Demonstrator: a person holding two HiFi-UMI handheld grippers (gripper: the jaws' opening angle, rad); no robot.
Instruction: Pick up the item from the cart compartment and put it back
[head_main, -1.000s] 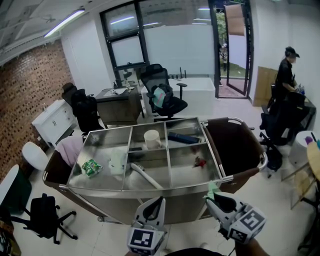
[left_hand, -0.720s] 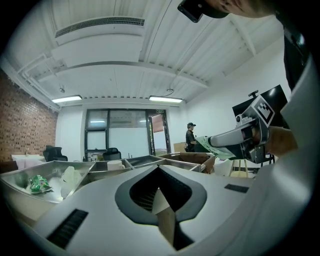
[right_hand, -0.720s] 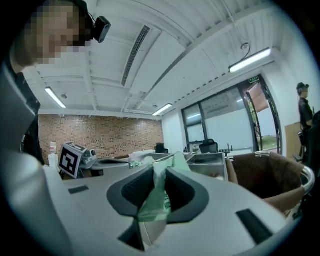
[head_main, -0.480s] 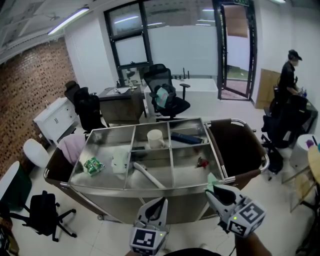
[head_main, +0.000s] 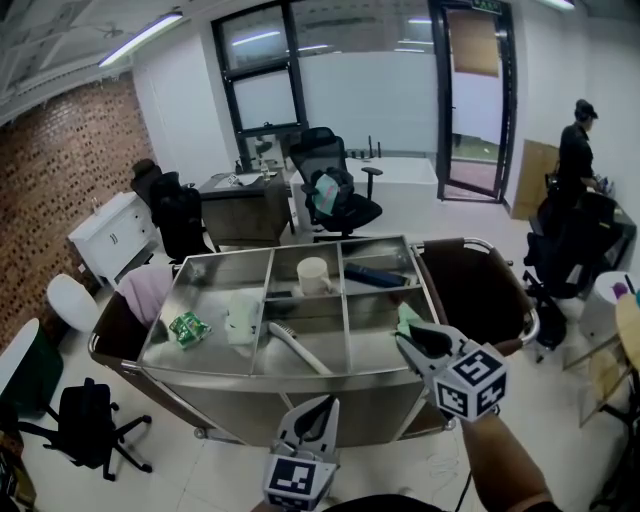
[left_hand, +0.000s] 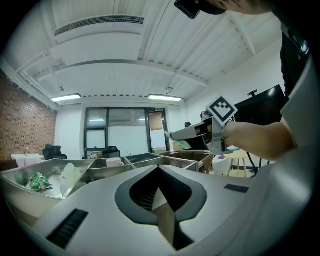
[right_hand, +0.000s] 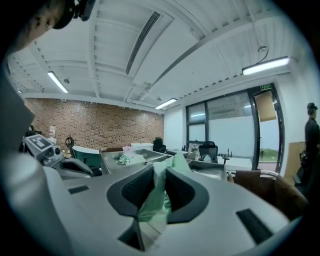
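Two grippers. Right gripper (head_main: 408, 335): jaws clamped on one green packet (right_hand: 156, 197). Left gripper (head_main: 318, 408): jaws together, empty. Ahead of both: one cart (head_main: 300, 372), one cup (head_main: 312, 274).

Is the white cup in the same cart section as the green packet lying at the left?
No: the white cup stands in the back middle compartment, the green packet in the left one.

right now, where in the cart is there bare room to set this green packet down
Barest: the near-right compartment, between the middle divider and the right claw with its green packet. Also the left compartment's far end, beyond the white item. Crowded: near-middle, where the white-handled brush lies across.
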